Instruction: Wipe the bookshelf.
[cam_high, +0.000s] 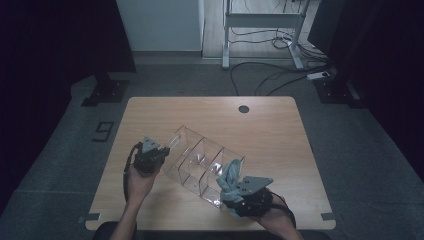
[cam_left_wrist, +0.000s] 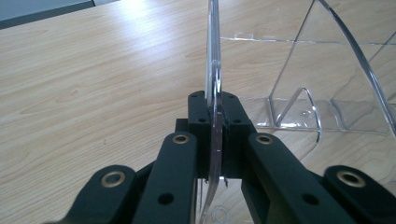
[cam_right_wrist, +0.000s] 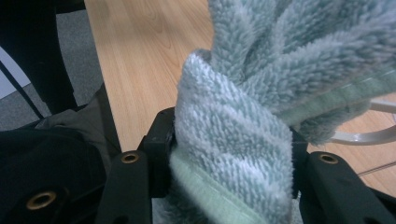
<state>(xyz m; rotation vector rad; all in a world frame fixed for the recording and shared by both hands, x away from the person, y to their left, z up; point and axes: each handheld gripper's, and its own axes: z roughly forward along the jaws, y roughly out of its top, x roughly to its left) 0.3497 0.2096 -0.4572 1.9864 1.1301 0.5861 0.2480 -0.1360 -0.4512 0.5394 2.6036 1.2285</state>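
The wooden table (cam_high: 260, 125) is filling the middle of the high view, with grey floor around it. A clear plastic organizer (cam_high: 200, 162) with several compartments is lying tilted across the table's lower middle, running from centre left toward lower right. At its left end, the left gripper (cam_high: 159, 151) is pinching one thin clear wall; in the left gripper view its jaws are pressing together on that upright edge (cam_left_wrist: 215, 93) at the centre of the frame. At the organizer's lower right end, the right gripper (cam_high: 231, 192) is clamping a bunched, fluffy grey-green cloth (cam_right_wrist: 261, 112), which is touching the organizer's nearest compartment.
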